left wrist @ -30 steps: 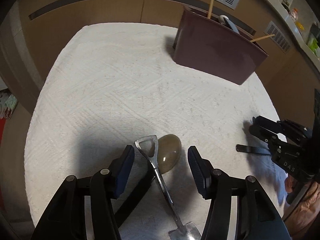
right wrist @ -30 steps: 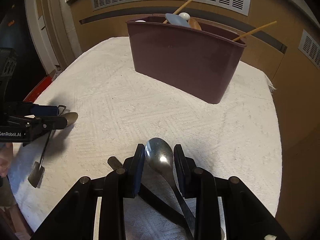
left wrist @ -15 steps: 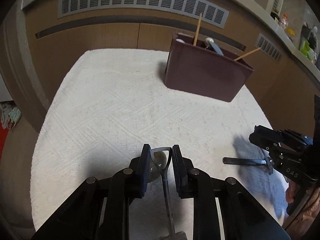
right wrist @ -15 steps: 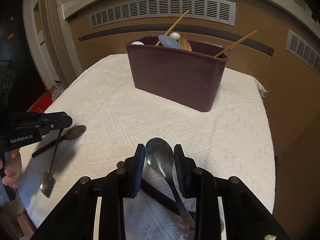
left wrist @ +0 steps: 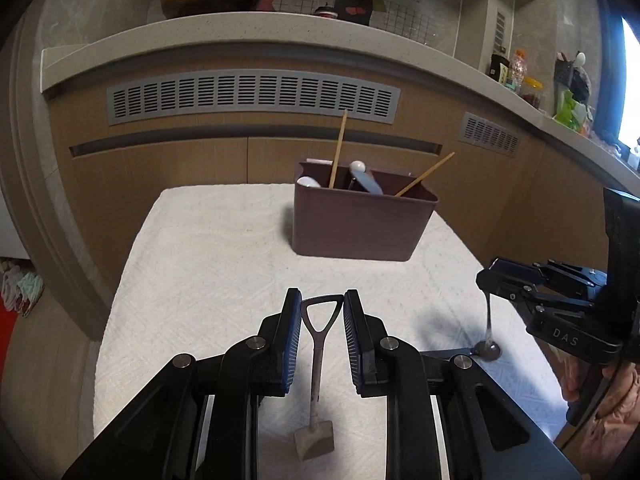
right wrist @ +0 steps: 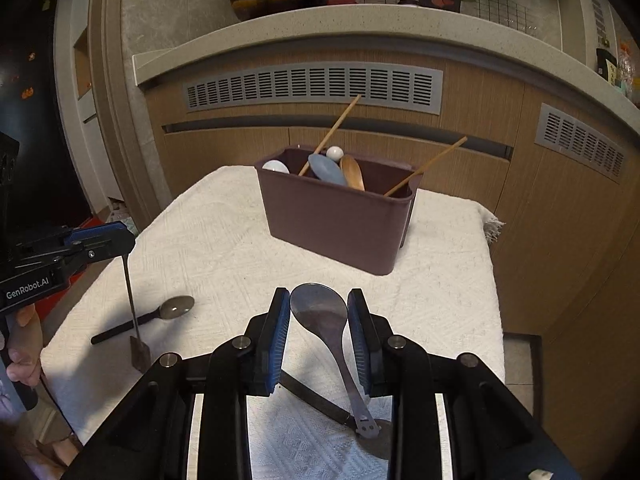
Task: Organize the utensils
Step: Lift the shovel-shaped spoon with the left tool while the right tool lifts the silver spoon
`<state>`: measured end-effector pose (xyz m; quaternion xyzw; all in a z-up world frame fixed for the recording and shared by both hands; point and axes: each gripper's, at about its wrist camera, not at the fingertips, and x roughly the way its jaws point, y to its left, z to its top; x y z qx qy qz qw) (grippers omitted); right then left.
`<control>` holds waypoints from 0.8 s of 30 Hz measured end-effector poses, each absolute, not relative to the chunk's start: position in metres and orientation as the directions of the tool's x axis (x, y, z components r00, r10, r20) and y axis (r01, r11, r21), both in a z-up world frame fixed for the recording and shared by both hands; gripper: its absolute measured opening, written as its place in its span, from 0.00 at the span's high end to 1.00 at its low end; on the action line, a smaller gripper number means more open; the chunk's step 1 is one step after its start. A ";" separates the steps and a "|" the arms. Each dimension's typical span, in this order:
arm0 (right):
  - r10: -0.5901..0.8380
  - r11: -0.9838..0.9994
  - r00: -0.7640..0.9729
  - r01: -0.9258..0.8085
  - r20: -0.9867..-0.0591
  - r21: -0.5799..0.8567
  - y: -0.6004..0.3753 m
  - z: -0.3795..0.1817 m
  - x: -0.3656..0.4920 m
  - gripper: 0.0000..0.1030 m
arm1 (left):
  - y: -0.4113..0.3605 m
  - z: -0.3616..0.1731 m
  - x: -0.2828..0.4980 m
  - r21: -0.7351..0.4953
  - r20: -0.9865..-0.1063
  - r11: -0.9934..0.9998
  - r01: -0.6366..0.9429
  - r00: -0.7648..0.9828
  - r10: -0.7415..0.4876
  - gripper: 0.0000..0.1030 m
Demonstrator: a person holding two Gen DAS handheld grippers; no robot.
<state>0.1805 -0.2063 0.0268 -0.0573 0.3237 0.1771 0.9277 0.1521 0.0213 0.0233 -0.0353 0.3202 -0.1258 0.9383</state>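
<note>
Both tongs [left wrist: 322, 316] [right wrist: 319, 312] now lifted, utensils clamped

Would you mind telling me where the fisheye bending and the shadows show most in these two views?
Left wrist view: the counter edge bows strongly, and a shadow lies on the cloth under the right gripper. Right wrist view: the vent curves, and the corners go black.

L gripper [left wrist: 322, 316] clamps shovel-shaped spoon [left wrist: 317, 364] by its handle, blade hanging below. Ahead: maroon utensil bin [left wrist: 360, 222] on white-clothed desk [left wrist: 208, 264]. To its right, R gripper [left wrist: 486, 280] w/ a spoon [left wrist: 489, 332] dangling.
</note>
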 end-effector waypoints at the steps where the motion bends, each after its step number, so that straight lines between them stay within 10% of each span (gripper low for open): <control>1: 0.293 0.930 0.729 -0.367 -0.618 0.009 -0.206 0.028 0.181 0.74 | 0.020 0.025 0.152 -0.145 -0.589 0.965 0.216 0.765 -0.260 0.79; 24: 0.310 0.930 0.793 -0.368 -0.524 -0.007 -0.208 0.076 0.210 0.75 | 0.008 0.086 0.201 -0.163 -0.486 0.945 0.283 0.811 -0.326 0.89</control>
